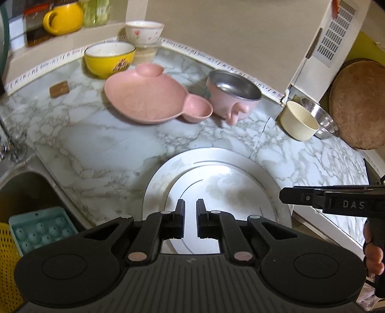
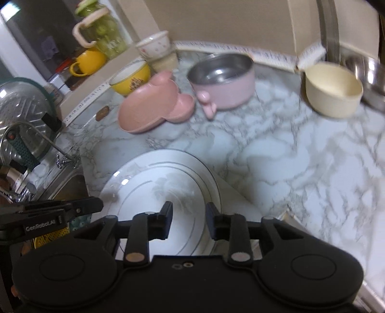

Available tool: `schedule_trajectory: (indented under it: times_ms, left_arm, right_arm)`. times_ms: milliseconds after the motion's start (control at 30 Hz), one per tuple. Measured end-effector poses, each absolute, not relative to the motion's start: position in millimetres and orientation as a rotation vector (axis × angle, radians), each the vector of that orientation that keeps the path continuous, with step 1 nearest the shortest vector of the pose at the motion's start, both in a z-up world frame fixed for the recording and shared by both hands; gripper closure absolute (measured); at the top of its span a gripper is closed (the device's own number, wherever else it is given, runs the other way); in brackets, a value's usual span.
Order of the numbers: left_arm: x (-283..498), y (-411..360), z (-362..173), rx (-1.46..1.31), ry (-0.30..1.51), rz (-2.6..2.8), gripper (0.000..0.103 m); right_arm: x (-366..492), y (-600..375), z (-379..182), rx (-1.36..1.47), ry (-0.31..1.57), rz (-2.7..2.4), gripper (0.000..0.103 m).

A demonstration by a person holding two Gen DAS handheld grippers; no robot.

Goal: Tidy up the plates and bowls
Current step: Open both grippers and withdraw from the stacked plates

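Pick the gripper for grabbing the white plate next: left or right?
Left, probably. The left gripper hangs over the white plate's near rim, jaws narrowly parted and nearly centred. The right gripper is also over the plate, jaws wider, but its view is motion-blurred, so it seems less settled.

yellow mug point(image 1: 63, 18), pickle jar point(image 2: 105, 33), ice tray point(image 1: 41, 228)

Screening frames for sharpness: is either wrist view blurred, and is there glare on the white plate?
Left wrist: mostly sharp, fisheye bends the counter edge; white plate shows soft sheen, no harsh glare. Right wrist: motion-blurred, worst around the cream bowl and marble veins; small bright glint on the plate's left rim.
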State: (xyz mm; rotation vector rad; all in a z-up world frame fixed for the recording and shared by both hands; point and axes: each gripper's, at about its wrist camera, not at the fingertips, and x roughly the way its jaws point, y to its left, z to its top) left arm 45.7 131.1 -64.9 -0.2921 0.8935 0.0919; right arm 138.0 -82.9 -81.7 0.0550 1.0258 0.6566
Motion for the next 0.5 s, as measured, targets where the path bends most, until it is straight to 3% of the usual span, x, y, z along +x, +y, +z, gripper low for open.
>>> schedule_trajectory:
  times_ms: [500]
  left_arm:
    - [50.3,108.0,-29.7,-0.181,0.796,0.053,0.091]
  right_arm:
    - [109.2,-77.6,-33.9,-0.051,0.826,0.625,0.036]
